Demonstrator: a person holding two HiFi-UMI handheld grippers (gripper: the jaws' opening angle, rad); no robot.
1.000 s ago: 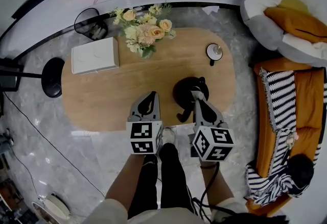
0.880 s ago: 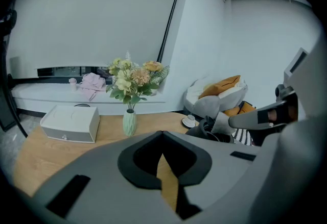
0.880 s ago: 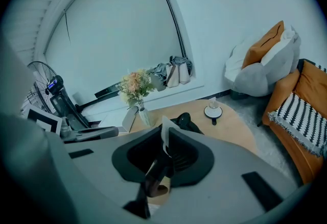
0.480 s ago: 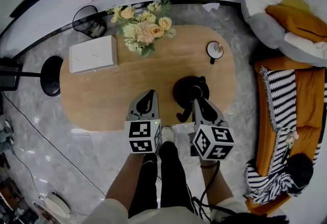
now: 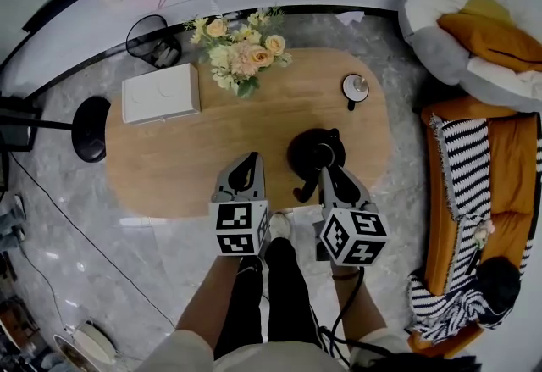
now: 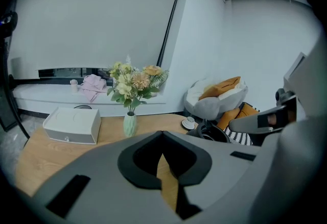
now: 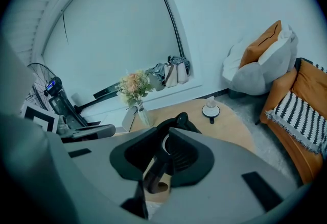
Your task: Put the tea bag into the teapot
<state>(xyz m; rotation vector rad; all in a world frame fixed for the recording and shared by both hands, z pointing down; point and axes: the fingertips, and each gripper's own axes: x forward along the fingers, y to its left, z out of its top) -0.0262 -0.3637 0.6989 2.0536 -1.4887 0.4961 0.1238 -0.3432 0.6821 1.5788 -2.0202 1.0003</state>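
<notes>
Left hand-held gripper (image 5: 248, 160) and right hand-held gripper (image 5: 326, 165) hovered over the table's (image 5: 169, 158) near edge, jaws closed, holding nothing. Teapot (image 5: 312, 150) sat just ahead of the right one; tea bag (image 5: 358, 84) seemingly on a saucer (image 5: 346, 91) beyond, by the far-right edge

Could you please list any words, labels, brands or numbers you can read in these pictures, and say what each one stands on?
No readable text in any view.
Marker cubes and: black-and-white square patterns only, no letters or digits.
White box: no legible print on it.
</notes>
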